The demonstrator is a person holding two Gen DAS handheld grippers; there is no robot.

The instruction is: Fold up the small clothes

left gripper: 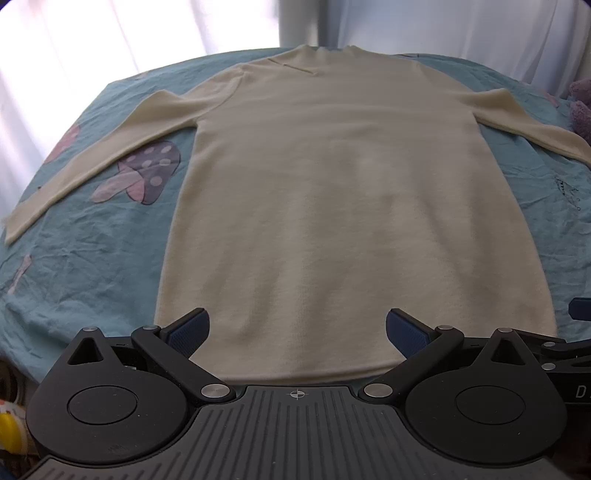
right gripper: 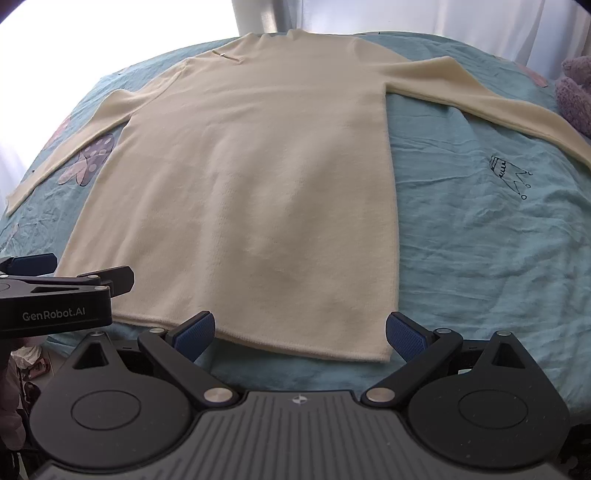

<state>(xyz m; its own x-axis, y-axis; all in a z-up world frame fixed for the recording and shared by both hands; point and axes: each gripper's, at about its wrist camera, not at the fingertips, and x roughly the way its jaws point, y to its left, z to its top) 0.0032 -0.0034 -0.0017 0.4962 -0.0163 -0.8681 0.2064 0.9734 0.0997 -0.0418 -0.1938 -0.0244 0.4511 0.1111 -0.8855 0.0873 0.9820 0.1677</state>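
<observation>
I see a teal sheet (left gripper: 92, 266) spread over the bed, creased all over, most of all toward its near edge. A purple mushroom print (left gripper: 147, 173) with pale spots lies on its left part, and a fainter pink one (left gripper: 64, 142) shows further left. On the right part I make out a small black crown drawing (right gripper: 508, 173). A fuzzy purple thing (right gripper: 574, 92) sits at the far right edge; what it is I cannot tell. Behind the bed hang white curtains (left gripper: 110, 33), lit brightly from behind. At the lower left, below the bed's edge, something yellow (left gripper: 9, 432) shows, too cut off to identify.
</observation>
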